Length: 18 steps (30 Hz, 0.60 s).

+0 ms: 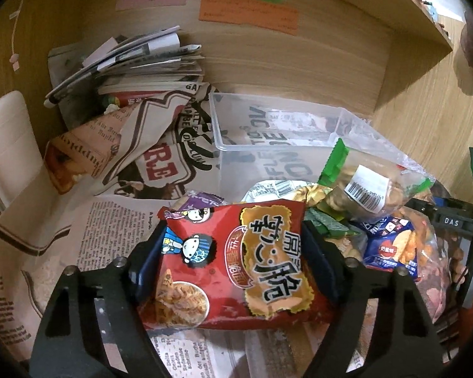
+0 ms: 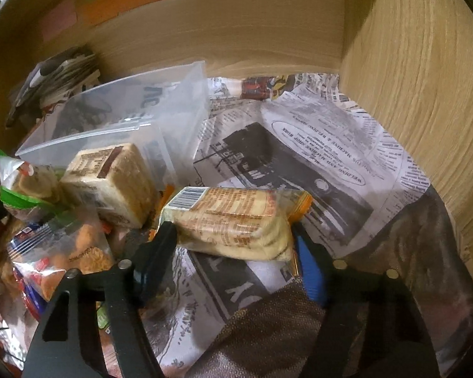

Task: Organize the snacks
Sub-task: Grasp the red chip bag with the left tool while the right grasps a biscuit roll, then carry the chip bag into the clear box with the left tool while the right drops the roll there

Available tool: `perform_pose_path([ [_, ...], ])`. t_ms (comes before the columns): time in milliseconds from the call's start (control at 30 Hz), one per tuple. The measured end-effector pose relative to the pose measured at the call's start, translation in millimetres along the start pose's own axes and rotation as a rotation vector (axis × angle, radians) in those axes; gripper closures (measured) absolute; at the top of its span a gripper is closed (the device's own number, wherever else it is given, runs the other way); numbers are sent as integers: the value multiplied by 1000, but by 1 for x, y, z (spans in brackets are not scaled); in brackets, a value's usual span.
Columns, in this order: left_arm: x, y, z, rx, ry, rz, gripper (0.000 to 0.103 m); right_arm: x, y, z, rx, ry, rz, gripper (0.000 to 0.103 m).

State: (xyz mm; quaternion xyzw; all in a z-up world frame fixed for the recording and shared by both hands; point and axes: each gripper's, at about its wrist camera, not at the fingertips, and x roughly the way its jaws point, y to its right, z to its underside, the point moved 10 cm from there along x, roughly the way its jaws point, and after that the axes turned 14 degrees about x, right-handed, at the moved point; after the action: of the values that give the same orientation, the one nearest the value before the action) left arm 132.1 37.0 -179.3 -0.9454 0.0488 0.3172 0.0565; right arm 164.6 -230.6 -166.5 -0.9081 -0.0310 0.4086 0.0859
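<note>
In the left wrist view my left gripper (image 1: 233, 236) is shut on a red noodle-snack packet (image 1: 233, 264), held above the newspaper-lined shelf. Behind it stands a clear plastic bin (image 1: 277, 132). A pile of snacks lies to the right: a green-topped cracker bag (image 1: 369, 182) and a blue chip bag (image 1: 391, 245). In the right wrist view my right gripper (image 2: 233, 236) is shut on a clear pack of pale crackers (image 2: 233, 220). A second cracker block (image 2: 110, 182) and an orange snack bag (image 2: 78, 249) lie to its left, in front of the bin (image 2: 126, 116).
A stack of papers and magazines (image 1: 135, 66) sits at the back left. Coloured notes (image 1: 249, 9) are stuck on the wooden back wall. A wooden side wall (image 2: 425, 94) closes the right. Newspaper (image 2: 299, 145) lines the shelf floor.
</note>
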Motion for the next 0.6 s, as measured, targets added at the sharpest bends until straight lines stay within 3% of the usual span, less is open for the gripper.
perform_pose_path([
  [167, -9, -2, -4, 4, 23, -13, 24, -7, -3, -1, -6, 24, -3, 59],
  [333, -24, -3, -14, 11, 64, -27, 25, -14, -6, 1, -14, 16, -18, 65],
  [500, -35, -5, -27, 9, 98, -23, 25, -25, -8, 10, -59, -4, -5, 62],
  [567, -36, -5, -32, 14, 108, -25, 25, -26, -9, 6, -72, 7, -7, 43],
  [600, -37, -5, -36, 17, 115, -28, 25, -26, -10, 1, -79, 14, -11, 38],
])
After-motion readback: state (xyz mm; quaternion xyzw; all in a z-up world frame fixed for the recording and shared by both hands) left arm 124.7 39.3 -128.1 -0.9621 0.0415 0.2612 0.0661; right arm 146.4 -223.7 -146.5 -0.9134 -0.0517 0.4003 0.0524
